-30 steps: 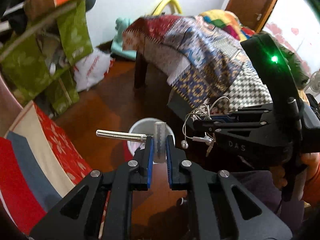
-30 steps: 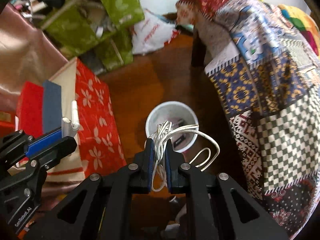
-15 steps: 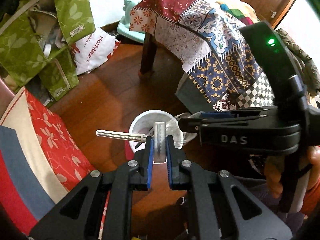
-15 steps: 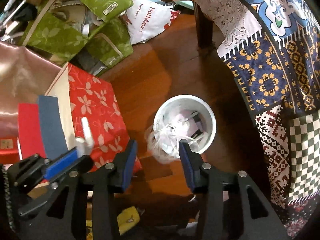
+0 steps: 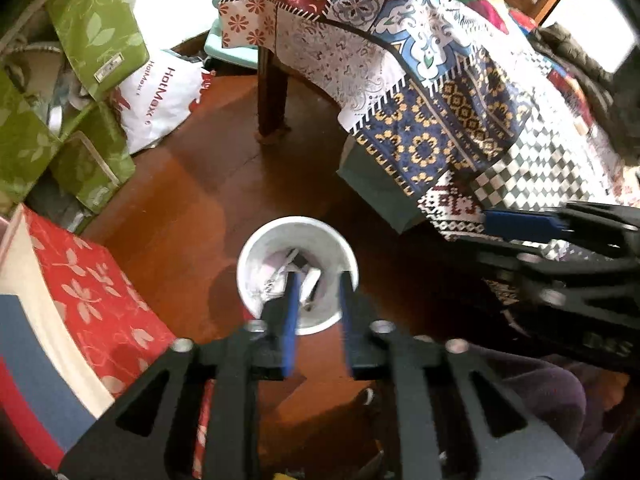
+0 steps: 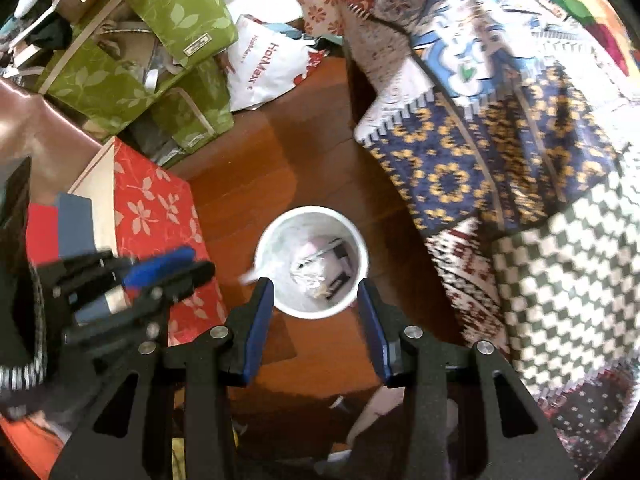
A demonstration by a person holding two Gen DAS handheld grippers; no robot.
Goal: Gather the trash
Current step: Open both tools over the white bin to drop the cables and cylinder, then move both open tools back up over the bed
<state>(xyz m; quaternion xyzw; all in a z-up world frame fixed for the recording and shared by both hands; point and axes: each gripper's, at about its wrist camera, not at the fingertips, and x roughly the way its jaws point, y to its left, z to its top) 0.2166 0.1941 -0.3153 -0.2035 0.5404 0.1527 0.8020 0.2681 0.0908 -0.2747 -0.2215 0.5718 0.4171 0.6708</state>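
A white round bin (image 5: 256, 256) stands on the wooden floor, holding white cable, foil and dark scraps. My left gripper (image 5: 316, 312) hangs right above it, its jaws opening with nothing between them. In the right wrist view the same bin (image 6: 310, 214) lies just beyond my right gripper (image 6: 316, 308), which is open and empty. A blurred white piece (image 6: 250, 276) shows at the bin's left rim; I cannot tell what it is. The left gripper (image 6: 160, 268) appears blurred at the left of that view, and the right gripper (image 5: 520, 224) at the right of the left wrist view.
A red floral box (image 6: 156, 208) sits close on the bin's left. Green leaf-print bags (image 6: 120, 80) and a white plastic bag (image 6: 264, 68) pile up behind it. A patchwork cloth (image 5: 440, 120) drapes a table on the right, with its leg (image 5: 272, 96) beyond the bin.
The left gripper sank toward the bin and let go of the silver tube with its thin stick. The right gripper dropped the white cable into the bin and stays open.
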